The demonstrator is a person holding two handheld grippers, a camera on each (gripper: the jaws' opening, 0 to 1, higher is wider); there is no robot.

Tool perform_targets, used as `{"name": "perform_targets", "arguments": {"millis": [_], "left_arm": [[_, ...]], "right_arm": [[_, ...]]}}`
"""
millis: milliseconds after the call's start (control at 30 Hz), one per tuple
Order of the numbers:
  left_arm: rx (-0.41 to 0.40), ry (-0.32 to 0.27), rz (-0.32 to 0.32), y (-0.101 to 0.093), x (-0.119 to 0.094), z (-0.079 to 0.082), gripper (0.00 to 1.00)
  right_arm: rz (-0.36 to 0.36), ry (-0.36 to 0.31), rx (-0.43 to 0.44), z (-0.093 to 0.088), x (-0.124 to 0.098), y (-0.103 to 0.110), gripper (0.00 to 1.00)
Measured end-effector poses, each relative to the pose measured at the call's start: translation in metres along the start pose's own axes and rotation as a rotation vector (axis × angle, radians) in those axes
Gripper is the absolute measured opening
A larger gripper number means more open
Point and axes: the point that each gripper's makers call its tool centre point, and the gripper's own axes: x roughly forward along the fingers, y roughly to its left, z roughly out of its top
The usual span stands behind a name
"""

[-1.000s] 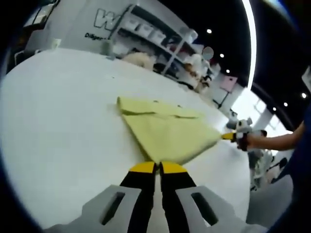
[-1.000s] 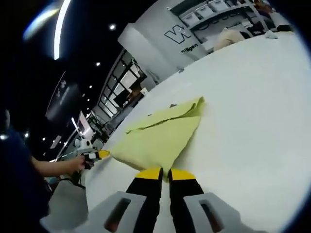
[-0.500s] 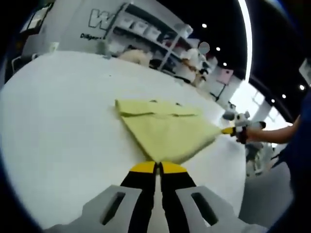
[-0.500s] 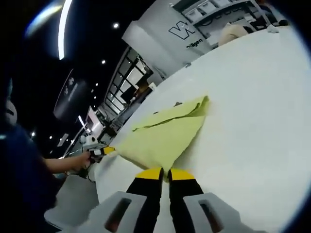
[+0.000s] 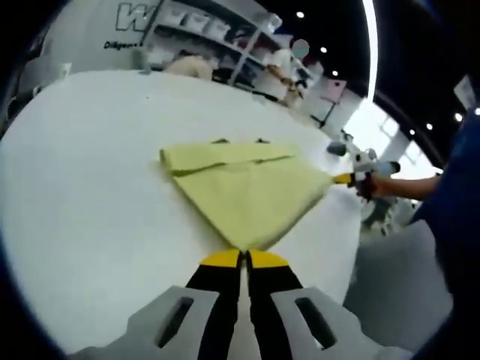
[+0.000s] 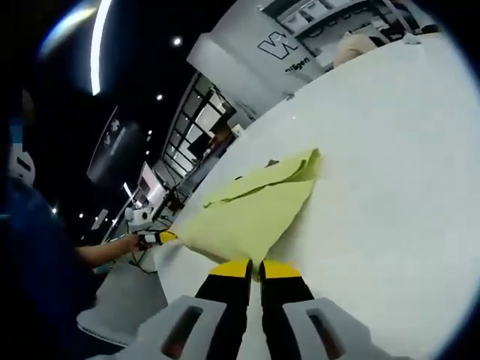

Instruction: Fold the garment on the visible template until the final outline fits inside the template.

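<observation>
Both the left gripper [image 5: 244, 259] and right gripper [image 6: 255, 268] stay pinched on corners of the yellow garment [image 5: 244, 190], now carried slightly farther across the white table [image 5: 82, 195], so the fold is mid-stroke.

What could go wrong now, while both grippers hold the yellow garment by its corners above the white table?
1. The left gripper and the right gripper each pinch only a corner tip of the yellow garment; a corner may slip out during the fold.
2. The near edge of the white table is close to the held corners, so a released corner might hang over it.
3. No template outline is visible around the garment, so the fold may land misaligned.
</observation>
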Motion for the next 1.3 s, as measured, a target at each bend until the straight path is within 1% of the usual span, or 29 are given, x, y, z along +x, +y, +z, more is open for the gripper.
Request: {"name": "perform_targets", "arguments": {"millis": [67,133,233,333,367,400,467,500,567,667,733,767,833,900,933,1000,1067,1100,1133,1167,1200,1233,1267,1300], "left_arm": [[-0.005,0.005,-0.004,-0.001,-0.005,-0.002,0.00],[0.013,0.016,-0.008,-0.004,-0.010,-0.005,0.00],[0.028,0.035,-0.012,-0.013,-0.018,-0.012,0.02],[0.045,0.058,-0.018,-0.020,-0.024,-0.018,0.03],[0.051,0.067,-0.019,-0.024,-0.028,-0.020,0.06],[0.059,0.092,-0.028,-0.028,-0.031,-0.027,0.08],[0.068,0.123,-0.031,-0.034,-0.036,-0.033,0.13],[0.074,0.129,-0.032,-0.035,-0.037,-0.034,0.15],[0.087,0.161,-0.039,-0.042,-0.041,-0.042,0.17],[0.089,0.171,-0.044,-0.043,-0.043,-0.045,0.19],[0.090,0.175,-0.047,-0.045,-0.045,-0.047,0.20],[0.092,0.180,-0.054,-0.051,-0.047,-0.050,0.20],[0.088,0.185,-0.067,-0.059,-0.051,-0.054,0.19],[0.088,0.190,-0.070,-0.059,-0.052,-0.057,0.19],[0.089,0.185,-0.073,-0.063,-0.054,-0.058,0.19],[0.084,0.166,-0.063,-0.061,-0.055,-0.055,0.18],[0.067,0.134,-0.064,-0.062,-0.056,-0.049,0.18],[0.039,0.095,-0.061,-0.061,-0.056,-0.042,0.18],[0.034,0.084,-0.058,-0.059,-0.056,-0.039,0.17],[0.029,0.031,-0.058,-0.056,-0.055,-0.027,0.17],[0.026,-0.003,-0.063,-0.054,-0.054,-0.016,0.17],[0.021,-0.025,-0.068,-0.051,-0.050,-0.006,0.16],[0.020,-0.037,-0.072,-0.047,-0.047,-0.001,0.15],[0.019,-0.040,-0.072,-0.044,-0.044,0.002,0.14]], "right_arm": [[0.010,0.008,-0.003,-0.006,-0.002,0.006,0.00],[0.018,0.017,-0.013,-0.012,-0.005,0.011,0.02],[0.028,0.022,-0.011,-0.020,-0.011,0.017,0.10],[0.037,0.020,-0.003,-0.028,-0.017,0.026,0.10],[0.040,0.018,0.001,-0.030,-0.019,0.029,0.10],[0.043,0.018,0.010,-0.035,-0.023,0.033,0.11],[0.043,0.020,0.016,-0.040,-0.028,0.036,0.14],[0.043,0.020,0.017,-0.041,-0.029,0.035,0.15],[0.044,0.022,0.026,-0.047,-0.036,0.035,0.15],[0.043,0.024,0.028,-0.049,-0.040,0.035,0.16],[0.043,0.025,0.028,-0.051,-0.042,0.035,0.14],[0.041,0.027,0.027,-0.053,-0.045,0.036,0.13],[0.038,0.028,0.024,-0.055,-0.050,0.036,0.14],[0.038,0.029,0.021,-0.056,-0.052,0.037,0.15],[0.040,0.035,0.018,-0.058,-0.054,0.038,0.15],[0.037,0.049,0.012,-0.060,-0.054,0.037,0.13],[0.028,0.042,-0.028,-0.057,-0.056,0.037,0.13],[0.023,0.017,-0.033,-0.050,-0.055,0.037,0.13],[0.023,0.000,-0.024,-0.045,-0.054,0.036,0.13],[0.027,-0.027,-0.019,-0.035,-0.053,0.036,0.13],[0.030,-0.047,-0.029,-0.025,-0.051,0.034,0.12],[0.030,-0.051,-0.033,-0.022,-0.049,0.034,0.12],[0.030,-0.054,-0.038,-0.018,-0.047,0.034,0.12],[0.030,-0.061,-0.041,-0.011,-0.041,0.032,0.12]]}}
